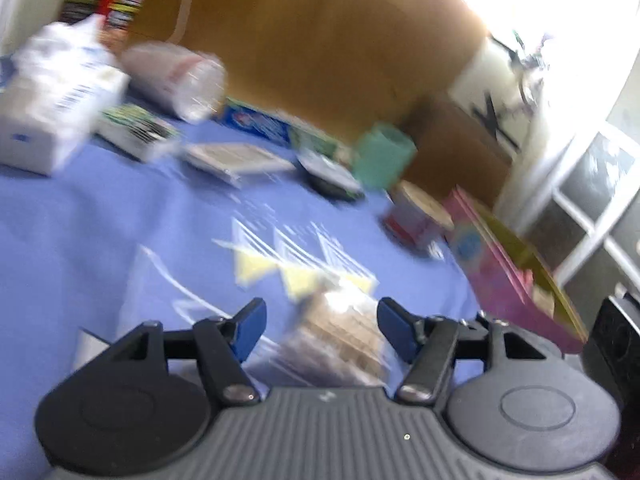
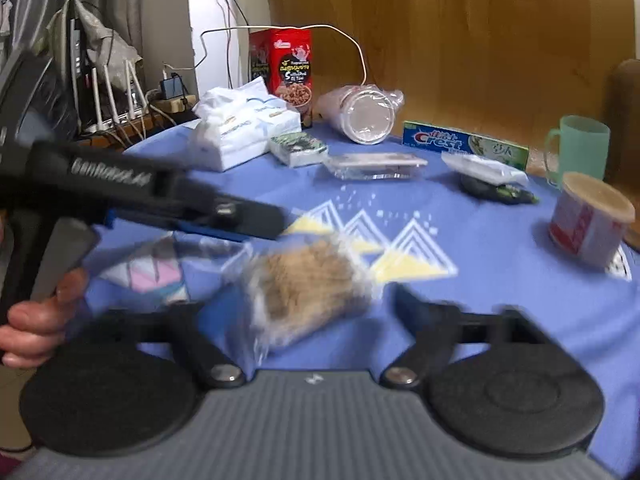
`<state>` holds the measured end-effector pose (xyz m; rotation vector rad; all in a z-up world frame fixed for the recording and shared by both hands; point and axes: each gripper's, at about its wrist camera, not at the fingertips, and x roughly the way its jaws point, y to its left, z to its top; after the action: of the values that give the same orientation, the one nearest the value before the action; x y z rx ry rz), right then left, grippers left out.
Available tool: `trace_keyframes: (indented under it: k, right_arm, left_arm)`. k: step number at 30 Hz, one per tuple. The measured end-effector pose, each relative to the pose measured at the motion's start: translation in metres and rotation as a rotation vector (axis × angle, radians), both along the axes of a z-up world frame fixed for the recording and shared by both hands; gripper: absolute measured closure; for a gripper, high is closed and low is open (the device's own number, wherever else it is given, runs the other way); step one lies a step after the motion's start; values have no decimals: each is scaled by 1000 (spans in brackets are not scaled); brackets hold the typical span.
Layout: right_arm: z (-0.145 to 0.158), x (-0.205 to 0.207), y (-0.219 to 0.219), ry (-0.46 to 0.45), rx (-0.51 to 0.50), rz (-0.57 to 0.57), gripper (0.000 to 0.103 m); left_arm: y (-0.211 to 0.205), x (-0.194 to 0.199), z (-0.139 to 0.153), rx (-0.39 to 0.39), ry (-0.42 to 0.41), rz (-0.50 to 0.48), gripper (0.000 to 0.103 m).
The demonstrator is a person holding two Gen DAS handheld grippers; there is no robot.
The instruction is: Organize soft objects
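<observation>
A clear plastic bag of brown, fluffy bread-like stuff lies on the blue printed cloth. It also shows in the left wrist view, between the fingers of my left gripper, which is open. My right gripper is open just behind the bag, its fingers blurred. The left gripper's body reaches in from the left above the bag. A flat clear bag with a pink and white item lies to the left.
At the back are a tissue pack, a red snack box, a bagged stack of cups, a Crest box, a green mug and a paper cup. A pink box lies at the right edge.
</observation>
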<state>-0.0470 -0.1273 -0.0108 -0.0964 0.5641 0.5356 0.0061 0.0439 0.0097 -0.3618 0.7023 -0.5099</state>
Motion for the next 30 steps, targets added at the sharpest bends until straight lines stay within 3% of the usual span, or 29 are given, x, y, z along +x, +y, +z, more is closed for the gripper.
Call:
trace_keyframes:
  k: [3, 5, 7, 10, 14, 19, 21, 23, 26, 30]
  right_arm:
    - [-3, -1, 8, 10, -57, 15, 5]
    - [-3, 4, 11, 19, -61, 23, 17]
    - [-1, -1, 9, -1, -71, 29, 35]
    - [6, -17, -14, -61, -51, 20, 38]
    - [24, -42, -57, -203, -55, -108, 38]
    - [45, -54, -128, -295, -71, -317, 37]
    - [50, -54, -162, -305, -73, -413, 37]
    - [54, -51, -197, -290, -51, -510, 37]
    - [56, -41, -239, -246, -13, -633, 37]
    - [56, -28, -264, -238, -14, -765, 10]
  left_arm:
    - [-22, -7, -4, 84, -12, 10, 44]
    - [-29, -7, -3, 62, 16, -15, 54]
    - [-37, -9, 2, 54, 32, -19, 54]
    - [-58, -13, 19, 82, -12, -61, 54]
    - [-116, -6, 50, 69, -81, -197, 54]
    - [-215, 2, 72, 61, -164, -369, 54]
    - [-256, 7, 76, 49, -184, -412, 52]
    - [-287, 9, 77, 49, -197, -414, 45]
    - [-319, 14, 75, 67, -205, -400, 44]
    - [-326, 14, 68, 108, -206, -338, 38]
